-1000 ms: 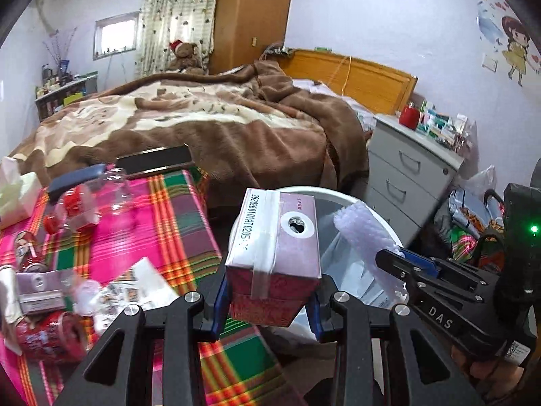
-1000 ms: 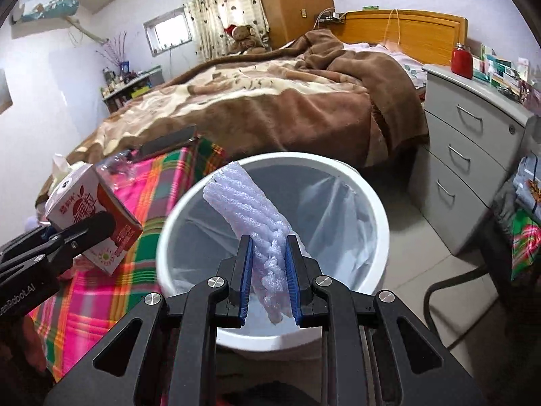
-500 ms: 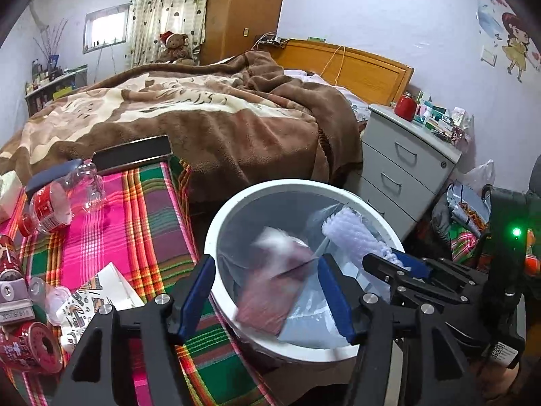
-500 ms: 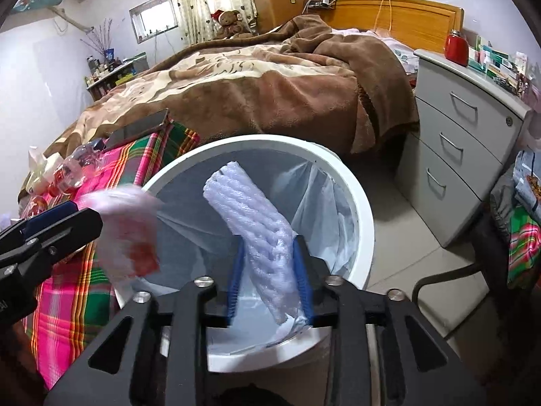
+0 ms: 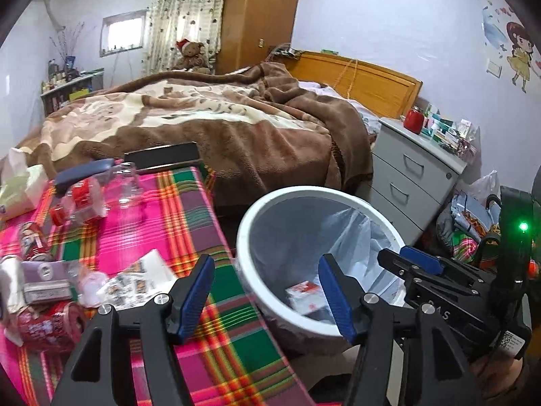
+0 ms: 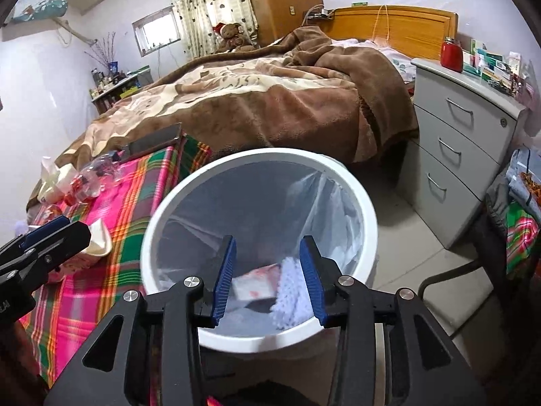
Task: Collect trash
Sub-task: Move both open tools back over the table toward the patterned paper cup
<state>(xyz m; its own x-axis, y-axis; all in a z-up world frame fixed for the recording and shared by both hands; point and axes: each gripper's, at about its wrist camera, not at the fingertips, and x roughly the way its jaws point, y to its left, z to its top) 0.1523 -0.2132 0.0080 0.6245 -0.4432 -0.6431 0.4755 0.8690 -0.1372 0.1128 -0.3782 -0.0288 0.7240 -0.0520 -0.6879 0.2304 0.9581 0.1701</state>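
Observation:
A white trash bin with a clear liner stands beside the table; it also shows in the right wrist view. A red and white carton lies at its bottom, seen too in the right wrist view, beside a white foam net. My left gripper is open and empty over the bin's near rim. My right gripper is open and empty above the bin. More trash lies on the plaid tablecloth: a clear plastic bottle, red cans, paper wrappers.
A bed with a brown blanket lies behind the table. A grey drawer cabinet stands right of the bin. Bags and cloth are piled at the far right. A dark phone lies at the table's far edge.
My left gripper opened and the carton fell into the bin. My right gripper then opened and the foam net dropped in beside it.

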